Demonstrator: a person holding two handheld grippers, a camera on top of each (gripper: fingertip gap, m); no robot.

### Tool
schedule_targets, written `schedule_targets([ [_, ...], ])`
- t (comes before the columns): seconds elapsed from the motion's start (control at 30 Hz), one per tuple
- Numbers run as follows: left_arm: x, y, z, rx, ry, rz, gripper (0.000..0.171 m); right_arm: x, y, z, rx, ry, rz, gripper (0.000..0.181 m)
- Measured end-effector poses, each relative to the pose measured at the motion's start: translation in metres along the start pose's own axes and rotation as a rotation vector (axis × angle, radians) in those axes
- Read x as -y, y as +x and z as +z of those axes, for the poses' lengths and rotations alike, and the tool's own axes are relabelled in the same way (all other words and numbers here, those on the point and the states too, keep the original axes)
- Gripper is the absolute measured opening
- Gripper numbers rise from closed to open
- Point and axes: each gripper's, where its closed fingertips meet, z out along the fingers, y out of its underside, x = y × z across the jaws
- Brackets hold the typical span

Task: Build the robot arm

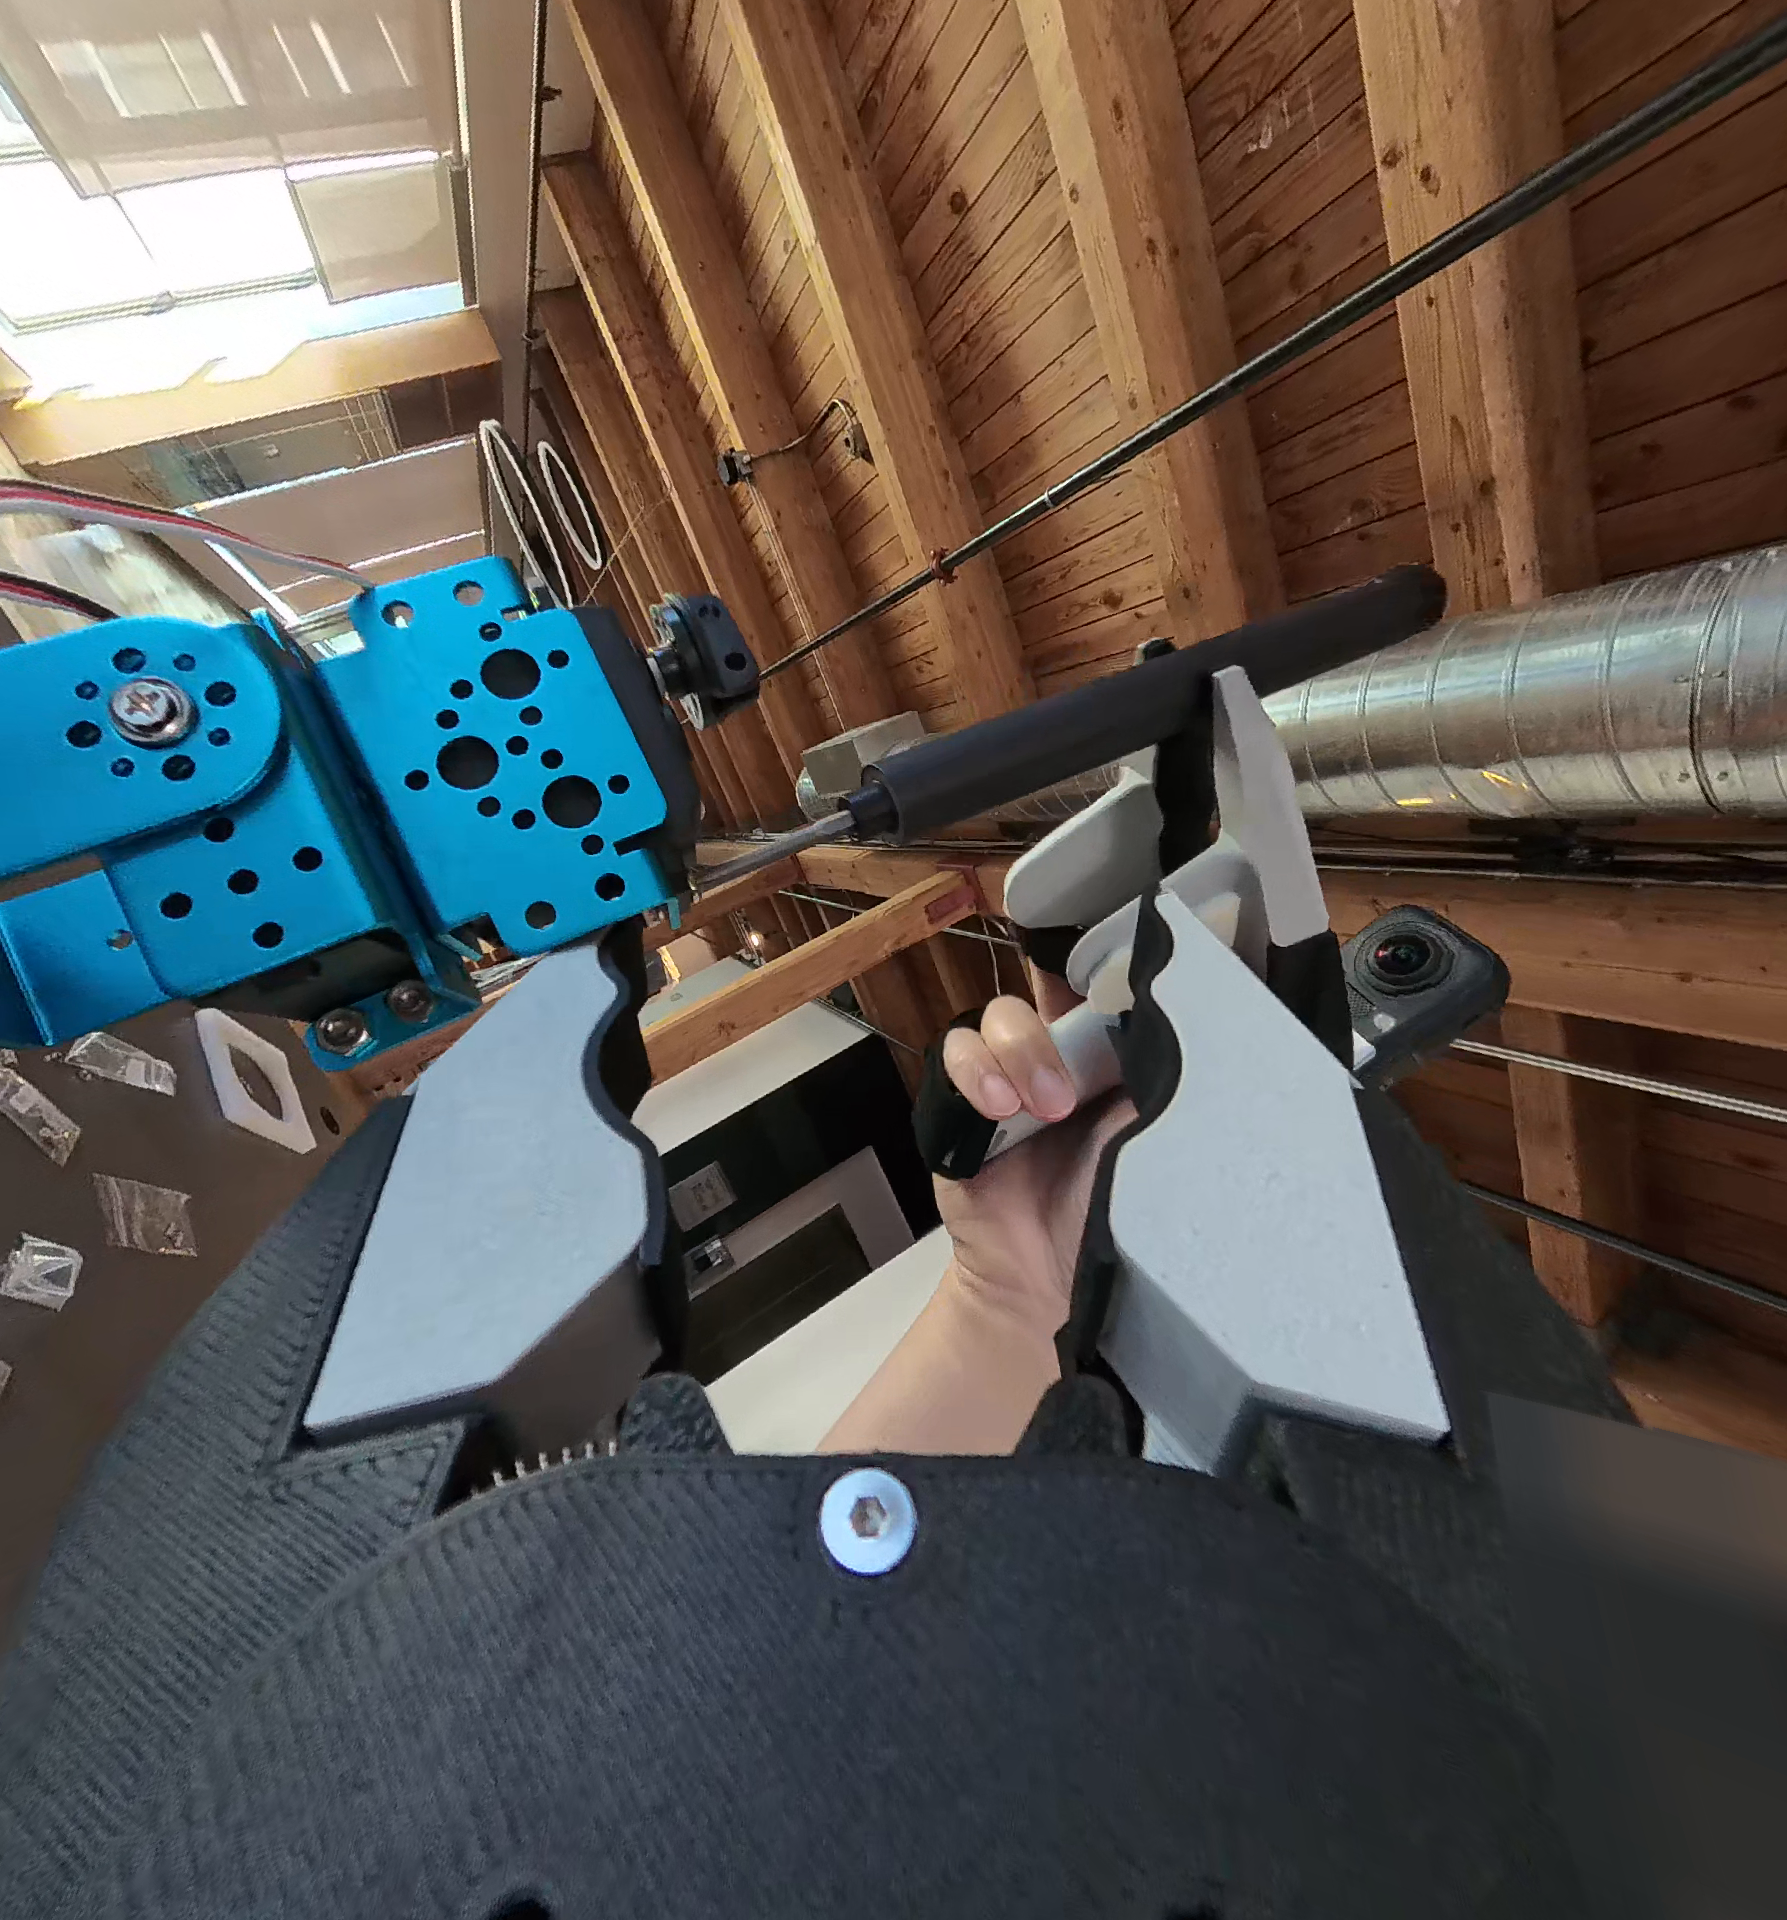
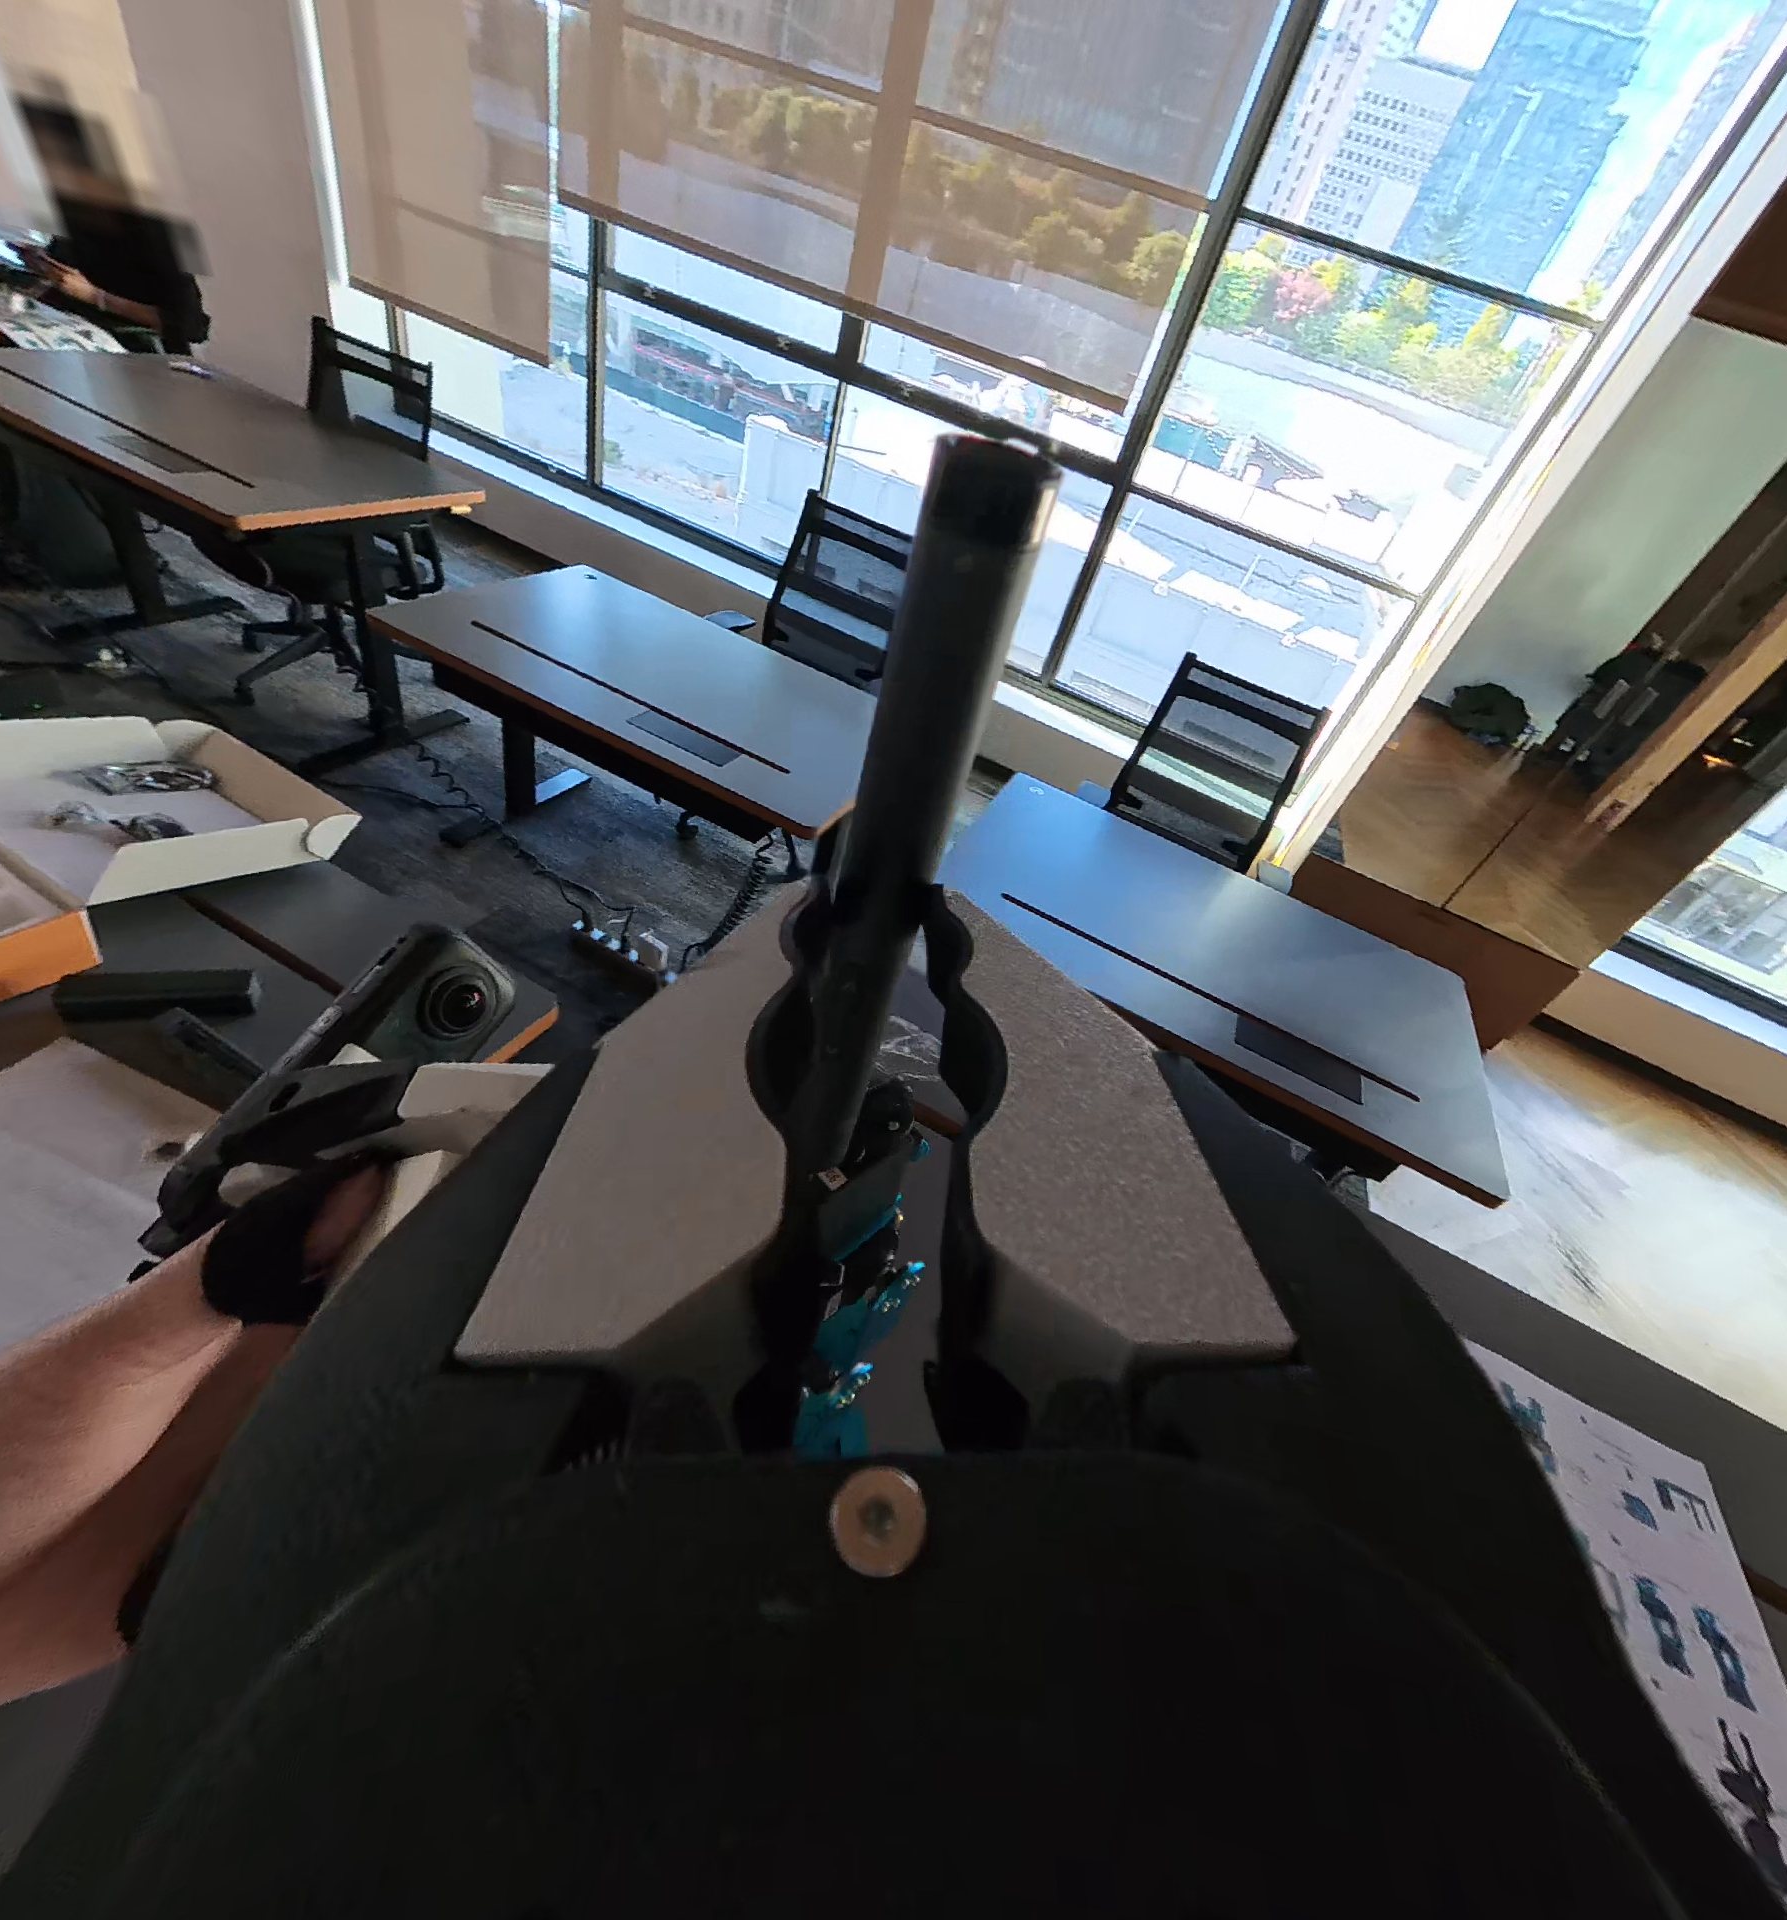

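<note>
Screwdriver [image 2: 930,748]: its black handle is pinched between the two grey fingers of the right gripper [image 2: 873,940], the handle rising past the fingertips toward the window [image 2: 972,312]. In the left wrist view the same tool lies slantwise, its thin metal shaft [image 1: 775,847] running to the edge of a blue perforated metal bracket assembly [image 1: 369,800], though the exact point of contact is hidden. The left gripper [image 1: 884,1013] has its fingers spread apart with nothing between them; the left fingertip sits just under the blue bracket. Red, white and black wires [image 1: 120,535] lead off the blue assembly to the left. Between the left gripper's fingers a person's hand [image 1: 1003,1122] shows, gripping the other tool's handle. Small clear plastic bags [image 1: 141,1210] and a white flat part [image 1: 250,1075] lie on the dark table [image 1: 141,1351] beside the bracket. In the right wrist view an open cardboard box [image 2: 130,821] rests at the left, a printed sheet [image 2: 1678,1621] at lower right, and desks [image 2: 640,696] with chairs [image 2: 837,592] stand beyond.
</note>
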Motion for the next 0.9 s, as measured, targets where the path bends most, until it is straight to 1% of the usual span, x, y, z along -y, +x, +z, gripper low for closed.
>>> schedule_targets([
  [0.07,0.0009,-0.0001,0.0000,0.002,0.002,0.004,0.093,0.0003,-0.0014,-0.0002,0.035,0.006,0.006,0.017],
  [0.2,0.0012,-0.0007,-0.0003,0.002,0.000,0.006,0.093,-0.0011,0.0035,-0.0019,0.051,0.010,0.014,0.017],
  [0.37,0.0014,-0.0024,-0.0008,0.000,-0.002,0.009,0.089,0.0013,-0.0001,-0.0036,0.100,0.040,0.017,0.017],
  [0.7,-0.0010,-0.0034,-0.0007,0.002,-0.022,0.008,0.087,0.0019,-0.0002,-0.0012,0.124,0.059,0.028,0.016],
  [0.9,-0.0041,-0.0041,-0.0006,0.004,-0.033,0.005,0.086,0.0080,0.0048,-0.0068,0.092,0.100,0.008,0.016],
])
